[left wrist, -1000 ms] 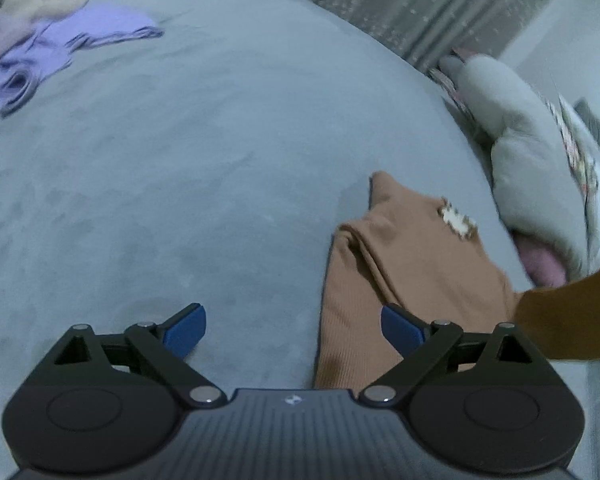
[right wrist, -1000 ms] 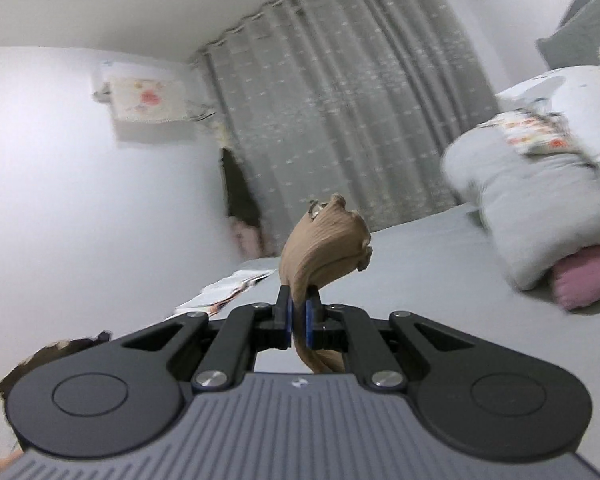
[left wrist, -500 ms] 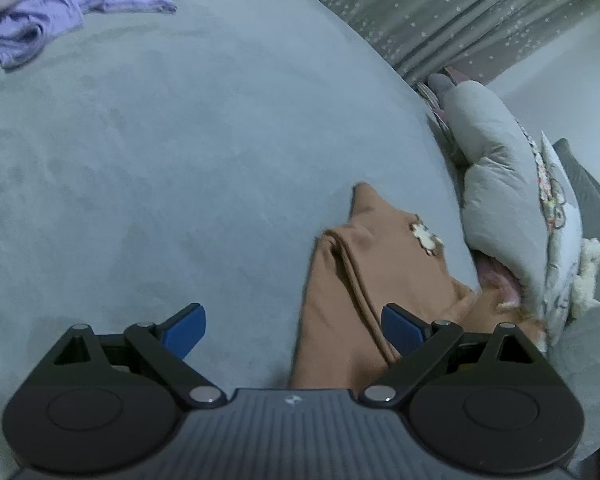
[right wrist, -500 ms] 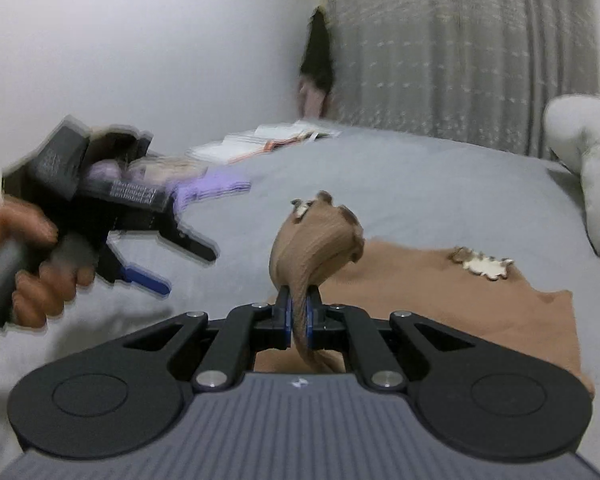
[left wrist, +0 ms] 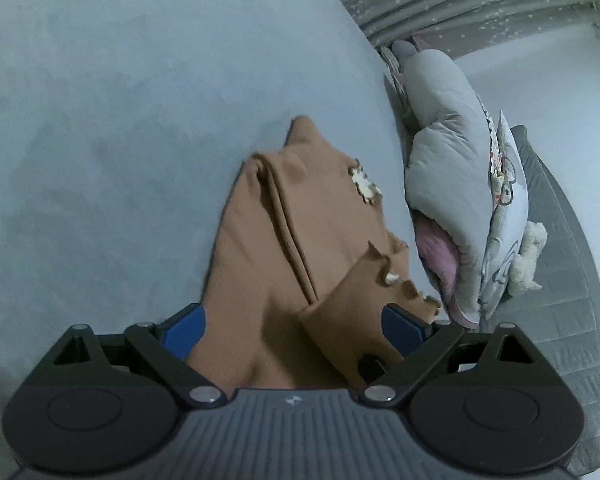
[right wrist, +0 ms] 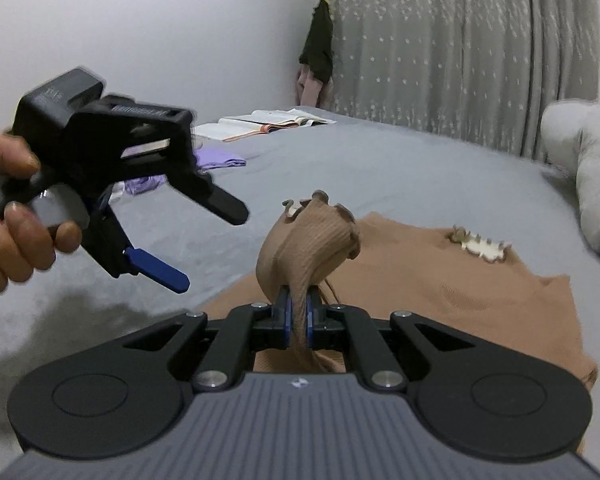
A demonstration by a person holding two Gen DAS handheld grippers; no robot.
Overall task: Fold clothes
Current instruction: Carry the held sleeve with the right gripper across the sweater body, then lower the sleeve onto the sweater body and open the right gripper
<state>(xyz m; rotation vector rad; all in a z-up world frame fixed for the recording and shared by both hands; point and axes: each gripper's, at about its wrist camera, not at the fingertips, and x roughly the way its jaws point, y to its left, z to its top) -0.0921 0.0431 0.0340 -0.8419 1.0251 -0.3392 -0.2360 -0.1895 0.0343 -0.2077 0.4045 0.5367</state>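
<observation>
Our right hand-held gripper (right wrist: 297, 312) pinches the brown top's (left wrist: 300, 216) frilled cuff (right wrist: 316, 236); our left hand-held gripper (left wrist: 292, 320) gapes wide, empty. The bunched cuff could slip mid-fold, dropping the sleeve crooked.

Probably a home bedroom, grey bed (left wrist: 140, 100), star-patterned curtain (right wrist: 460, 48), pillows (left wrist: 448, 168), open book (right wrist: 268, 122)

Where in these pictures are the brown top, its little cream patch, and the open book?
brown top (left wrist: 260, 256): left wrist view, ribbed body.
cream patch (right wrist: 482, 246): right wrist view, patch centre.
open book (right wrist: 260, 124): right wrist view, pale pages.
</observation>
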